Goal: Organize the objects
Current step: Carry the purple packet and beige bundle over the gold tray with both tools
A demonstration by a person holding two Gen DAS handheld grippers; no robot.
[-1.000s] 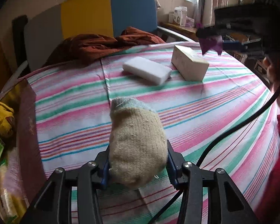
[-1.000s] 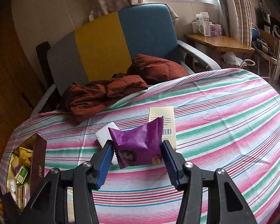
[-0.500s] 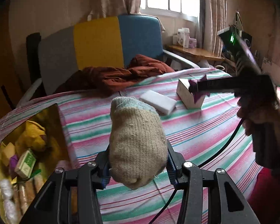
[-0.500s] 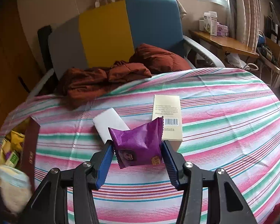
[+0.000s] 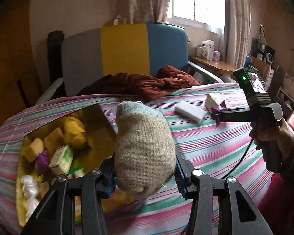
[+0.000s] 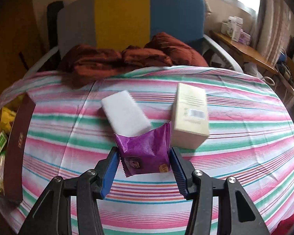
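Note:
My left gripper (image 5: 145, 174) is shut on a beige knitted sock (image 5: 143, 146) with a pale blue cuff, held above the striped cloth just right of an open box (image 5: 100, 117) with a gold lining. The box holds yellow sponges, a green carton and white rolls. My right gripper (image 6: 145, 166) is shut on a purple snack packet (image 6: 145, 154), held above the cloth in front of a white foam block (image 6: 125, 115) and a cream carton (image 6: 190, 117). The right gripper also shows in the left wrist view (image 5: 217, 115), with the packet (image 5: 218, 108) in it.
The striped tablecloth (image 6: 245, 137) covers the round table. A rust-red garment (image 6: 127, 58) lies at its far edge on a grey, yellow and blue chair (image 6: 127, 13). The box's dark outer wall (image 6: 19, 143) stands at the left. A wooden shelf with cartons (image 6: 237, 29) is at the right.
My left gripper has swung left with the sock, so the open box has come into view beside it. My right gripper has moved closer to the foam block and carton, still holding the packet.

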